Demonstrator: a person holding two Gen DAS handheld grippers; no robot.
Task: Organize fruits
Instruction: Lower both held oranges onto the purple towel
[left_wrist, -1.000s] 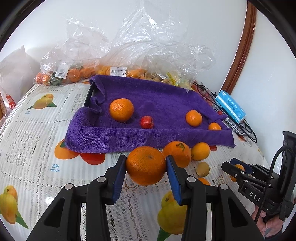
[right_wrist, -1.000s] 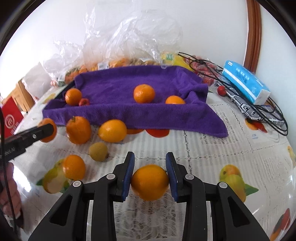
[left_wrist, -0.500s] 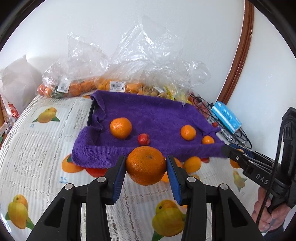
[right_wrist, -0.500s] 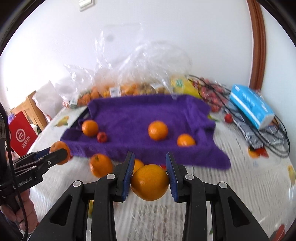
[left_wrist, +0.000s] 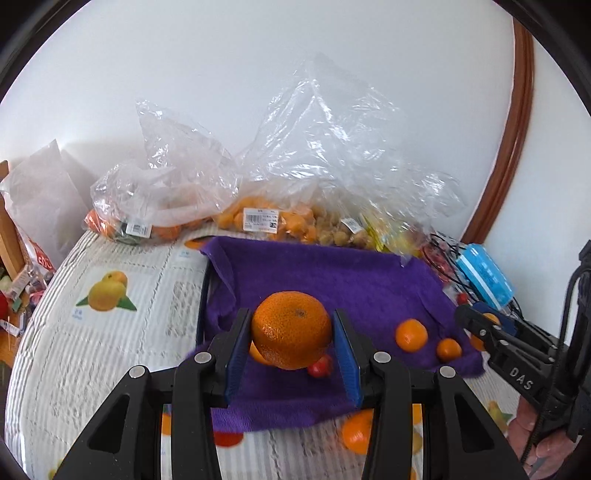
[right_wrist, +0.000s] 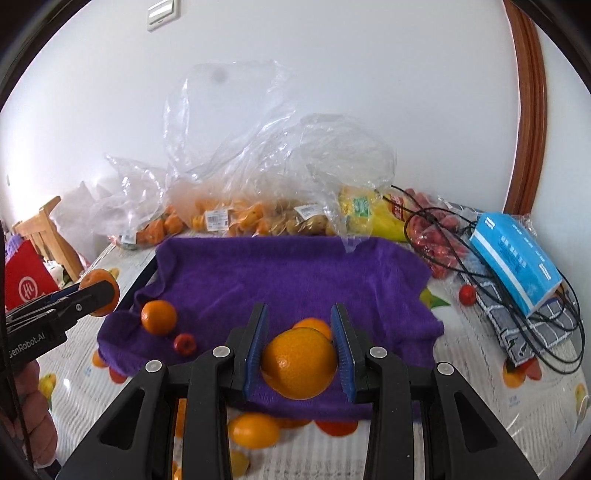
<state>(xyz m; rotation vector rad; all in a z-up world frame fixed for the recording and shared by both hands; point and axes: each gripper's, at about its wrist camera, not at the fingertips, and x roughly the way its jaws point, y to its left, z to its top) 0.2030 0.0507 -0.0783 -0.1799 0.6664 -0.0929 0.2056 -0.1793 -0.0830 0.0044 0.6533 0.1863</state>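
Note:
My left gripper (left_wrist: 291, 349) is shut on a large rough-skinned orange (left_wrist: 291, 328), held in the air over the near edge of the purple towel (left_wrist: 332, 280) that covers a dark tray. My right gripper (right_wrist: 299, 356) is shut on a smoother yellow-orange fruit (right_wrist: 299, 363), also above the towel's (right_wrist: 288, 277) near edge. On the towel lie two small oranges (left_wrist: 411, 335) (left_wrist: 448, 349), a small red fruit (left_wrist: 319, 367) and a bigger orange (right_wrist: 159, 316). Each gripper shows in the other's view: the right gripper (left_wrist: 480, 328), the left gripper (right_wrist: 98, 291).
Loose oranges (right_wrist: 253, 430) lie on the fruit-print tablecloth in front of the towel. Clear plastic bags of fruit (left_wrist: 258, 218) line the wall behind it. A blue tissue pack (right_wrist: 513, 258) and black cables (right_wrist: 554, 325) sit at the right. A red bag (right_wrist: 26, 288) is at the left.
Both grippers have risen and moved forward from the tablecloth to over the towel's near edge, each still clamped on its orange.

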